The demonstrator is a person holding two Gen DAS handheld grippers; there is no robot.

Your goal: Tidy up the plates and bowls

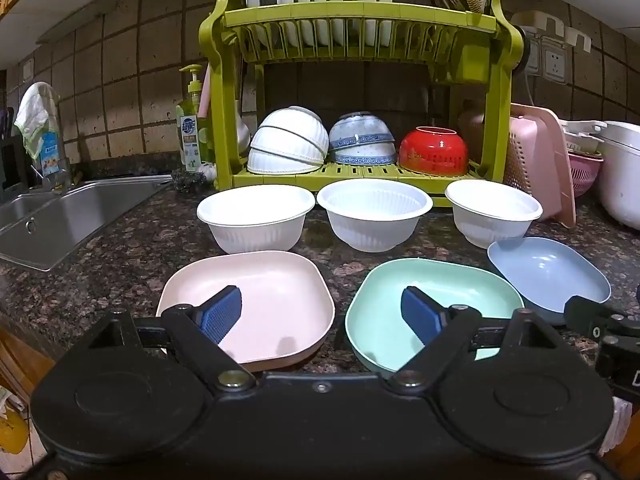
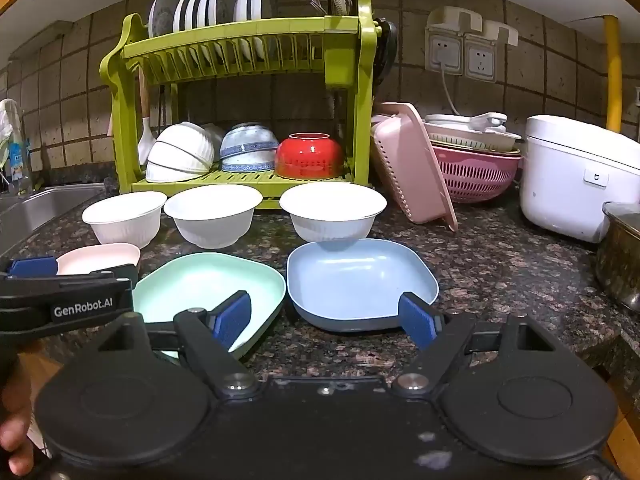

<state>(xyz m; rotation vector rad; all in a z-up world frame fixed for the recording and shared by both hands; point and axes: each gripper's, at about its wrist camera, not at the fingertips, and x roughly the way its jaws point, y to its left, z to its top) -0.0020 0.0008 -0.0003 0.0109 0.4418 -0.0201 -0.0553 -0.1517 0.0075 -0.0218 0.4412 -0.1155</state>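
Three plates lie flat, rims up, in a row along the near edge of the table (image 1: 100, 256): pink plate (image 1: 256, 300) at left, green plate (image 1: 440, 304) in the middle, blue plate (image 2: 360, 284) at right. They are squarish with rounded corners, so no long axis stands out; the green and blue plates nearly touch at their edges. Behind them three white bowls stand upright in a row: left bowl (image 1: 256, 216), middle bowl (image 1: 374, 216), right bowl (image 2: 332, 212), the last touching or overlapping the blue plate's far rim. Further back stands the rack (image 1: 360, 20), with plates on edge above and bowls upside down below.

The left gripper (image 1: 322, 316) hovers with jaws released and empty, the gap between pink and green plates lying between its fingers. The right gripper (image 2: 326, 316) is likewise spread wide and empty, the blue plate's near left corner between its jaws, one finger over the green plate.
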